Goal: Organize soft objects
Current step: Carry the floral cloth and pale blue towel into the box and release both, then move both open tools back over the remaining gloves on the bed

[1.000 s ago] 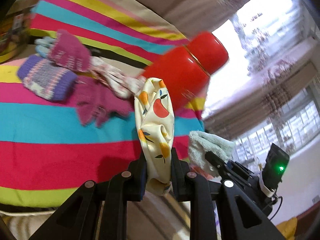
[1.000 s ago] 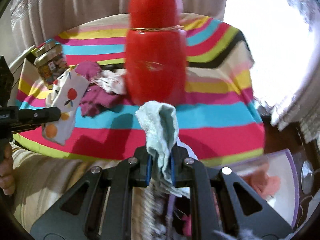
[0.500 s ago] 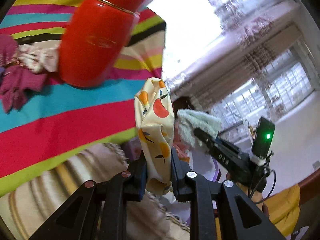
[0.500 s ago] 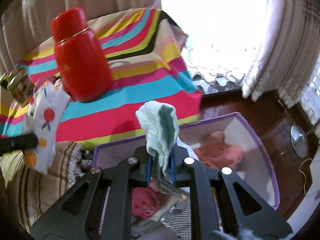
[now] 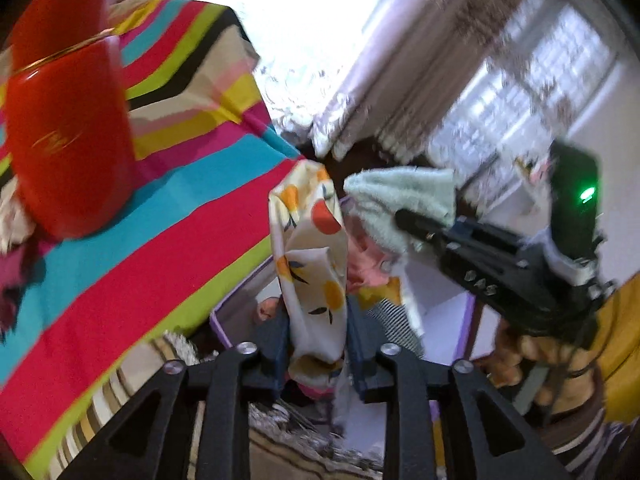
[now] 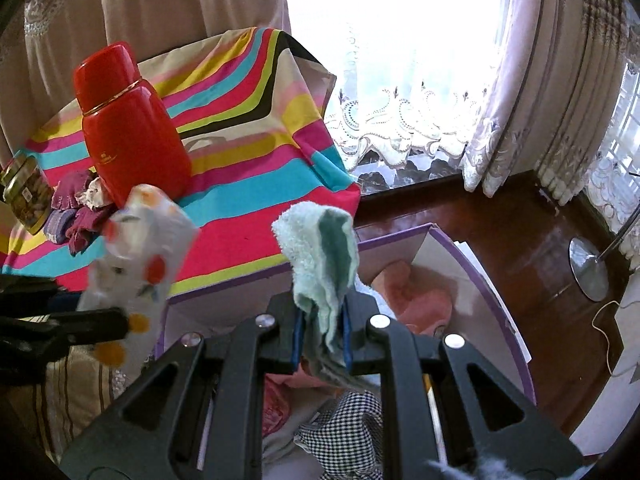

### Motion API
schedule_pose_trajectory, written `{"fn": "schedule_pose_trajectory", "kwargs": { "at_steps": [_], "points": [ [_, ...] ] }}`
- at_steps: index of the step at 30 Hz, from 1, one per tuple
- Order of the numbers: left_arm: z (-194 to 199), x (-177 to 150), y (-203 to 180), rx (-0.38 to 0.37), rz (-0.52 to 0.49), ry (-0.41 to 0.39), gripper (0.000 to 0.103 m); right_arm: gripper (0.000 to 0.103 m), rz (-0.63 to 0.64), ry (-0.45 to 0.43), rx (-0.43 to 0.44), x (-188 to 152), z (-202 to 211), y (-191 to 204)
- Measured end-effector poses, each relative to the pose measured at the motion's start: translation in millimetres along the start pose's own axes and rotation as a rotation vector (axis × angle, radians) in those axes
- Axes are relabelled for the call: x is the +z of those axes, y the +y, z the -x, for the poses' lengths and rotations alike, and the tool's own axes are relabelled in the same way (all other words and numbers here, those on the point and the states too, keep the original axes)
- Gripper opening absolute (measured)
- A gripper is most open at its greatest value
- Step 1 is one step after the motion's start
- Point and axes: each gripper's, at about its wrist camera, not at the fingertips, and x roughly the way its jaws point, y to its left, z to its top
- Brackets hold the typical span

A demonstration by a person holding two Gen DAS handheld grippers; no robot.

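Far left, jar: a jar (image 6: pixel 25 194) with a printed label stands at the left edge of the worktop.
Left, loose soft things: purple and magenta knitted gloves (image 6: pixel 76 220) lie heaped on the striped cloth (image 6: pixel 248 184), touching the base of the flask.
Left, flask: a tall red flask (image 6: pixel 128 132) stands upright on the striped cloth that covers the worktop.
Left gripper: my left gripper (image 5: pixel 316 340) has its jaws closed on a cream cloth printed with oranges (image 5: pixel 310 264). The cloth stands up out of the jaws and hangs a little below them. It is in the air, past the worktop's edge and above the near-left corner of the box.
Centre, right gripper: my right gripper (image 6: pixel 322 332) has its jaws clamped on a pale green towel (image 6: pixel 320 256). The towel is folded over above the jaws, and a tail droops beneath them. It is held over the open box.
Centre to right, box: a purple-rimmed box (image 6: pixel 472 256) sits on the floor just beside the worktop. Inside it I see a pink cloth (image 6: pixel 420 292) and a black-and-white checked cloth (image 6: pixel 348 428).
Right, floor: dark polished wood floor (image 6: pixel 520 240), with a round metal lamp base (image 6: pixel 588 268) well apart from the box.
Background: lace curtains (image 6: pixel 400 112) over a bright window.
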Motion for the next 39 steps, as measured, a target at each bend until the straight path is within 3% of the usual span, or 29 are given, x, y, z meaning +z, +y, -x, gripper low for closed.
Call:
{"fn": "schedule_pose_trajectory", "kwargs": {
  "at_steps": [1,3,15,27,34,39],
  "points": [
    [-6,2,-1,0.038,-0.024,0.020,0.047,0.018,-0.002,0.000,-0.002,0,0,-1],
    [-12,6,0,0.099,-0.034,0.030,0.061,0.023,-0.008,0.014,-0.003,-1,-2,-2],
    [22,-5,33,0.098,0.083,-0.035,0.061,0.052,0.047,0.067,0.020,-10,-9,8],
    [50,-17,69,0.080,0.195,-0.122,0.061,0.054,0.128,0.053,0.085,-11,-3,46],
    [84,-37,112,0.109,0.283,-0.185,0.061,0.054,0.212,0.046,0.189,-11,-1,97],
    [114,-59,153,0.135,0.377,-0.243,0.061,0.054,0.281,0.042,0.218,-10,-2,135]
  ]
}}
